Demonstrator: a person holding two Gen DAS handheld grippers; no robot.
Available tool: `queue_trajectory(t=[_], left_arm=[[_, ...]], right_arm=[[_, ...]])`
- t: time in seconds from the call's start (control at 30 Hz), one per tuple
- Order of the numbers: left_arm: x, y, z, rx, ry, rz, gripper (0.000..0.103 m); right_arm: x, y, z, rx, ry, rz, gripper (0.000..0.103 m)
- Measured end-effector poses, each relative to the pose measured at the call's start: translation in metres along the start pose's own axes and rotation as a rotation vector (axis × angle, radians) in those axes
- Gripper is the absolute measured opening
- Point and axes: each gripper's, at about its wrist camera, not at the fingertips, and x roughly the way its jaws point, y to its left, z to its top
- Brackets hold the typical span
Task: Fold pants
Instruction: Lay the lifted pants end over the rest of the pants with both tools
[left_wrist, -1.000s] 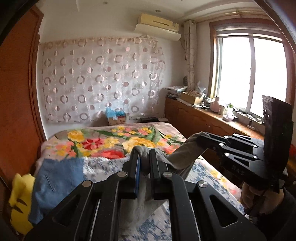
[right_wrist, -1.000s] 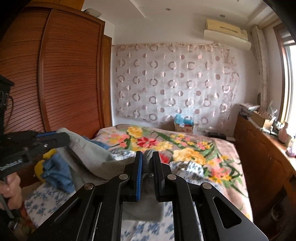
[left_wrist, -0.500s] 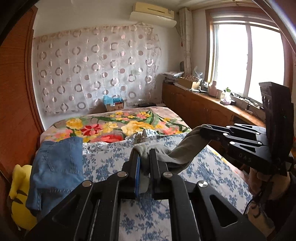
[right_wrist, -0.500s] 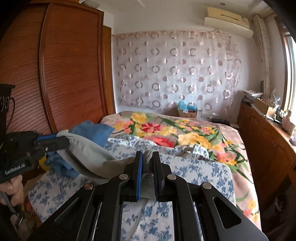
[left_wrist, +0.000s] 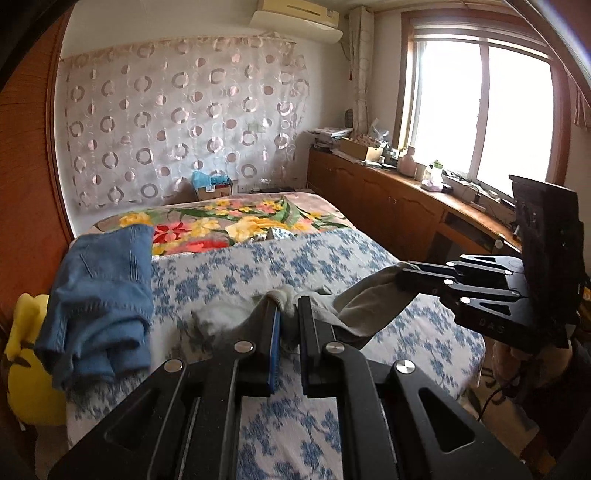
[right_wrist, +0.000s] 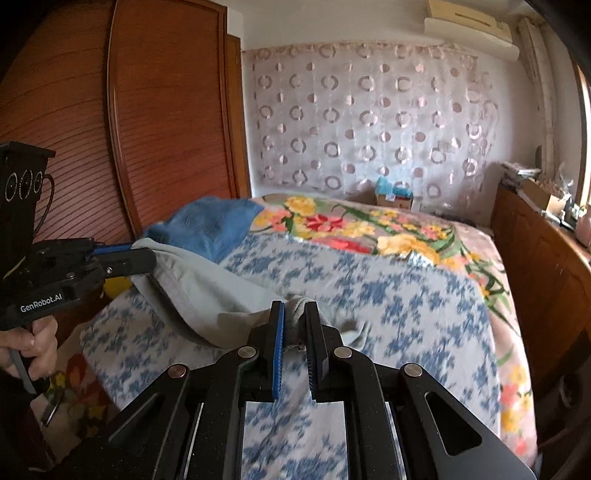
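A pair of grey-beige pants (left_wrist: 369, 306) hangs stretched between my two grippers, low over the blue-flowered bed sheet (left_wrist: 258, 266). My left gripper (left_wrist: 288, 304) is shut on a bunched edge of the cloth. To its right, my right gripper (left_wrist: 402, 272) pinches the other end. In the right wrist view, the right gripper (right_wrist: 294, 307) is shut on the pants (right_wrist: 207, 291). The fabric sags leftward to the left gripper (right_wrist: 147, 257), which a hand (right_wrist: 29, 347) holds. Part of the cloth touches the sheet beyond the fingers.
Crumpled blue jeans (left_wrist: 99, 295) lie on the bed's left side, beside a yellow plush toy (left_wrist: 26, 369). A flowered blanket (left_wrist: 229, 221) covers the far end. Wooden cabinets (left_wrist: 388, 210) run under the window on the right, and a wardrobe (right_wrist: 155, 129) stands on the left.
Both grippers have sunk and moved forward over the bed, still shut on the pants. The cloth between them now hangs lower, close to the sheet.
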Motion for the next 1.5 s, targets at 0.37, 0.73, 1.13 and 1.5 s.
queue_trajectory(t=[0.37, 0.73, 1.13, 1.5], left_arm=[[-0.015, -0.012, -0.061, -0.032, 0.054, -0.048, 0.009], [-0.029, -0.034, -0.089, -0.045, 0.081, -0.06, 0.009], [-0.052, -0.045, -0.096, -0.051, 0.086, -0.063, 0.009], [-0.033, -0.032, -0.12, -0.092, 0.146, -0.057, 0.01]], right_arm=[[-0.021, -0.001, -0.029, 0.036, 0.072, 0.045, 0.01], [-0.042, -0.01, -0.043, 0.083, 0.089, 0.071, 0.01], [-0.062, -0.001, -0.062, 0.08, 0.072, 0.101, 0.01], [-0.052, 0.001, -0.073, 0.08, 0.102, 0.084, 0.011]])
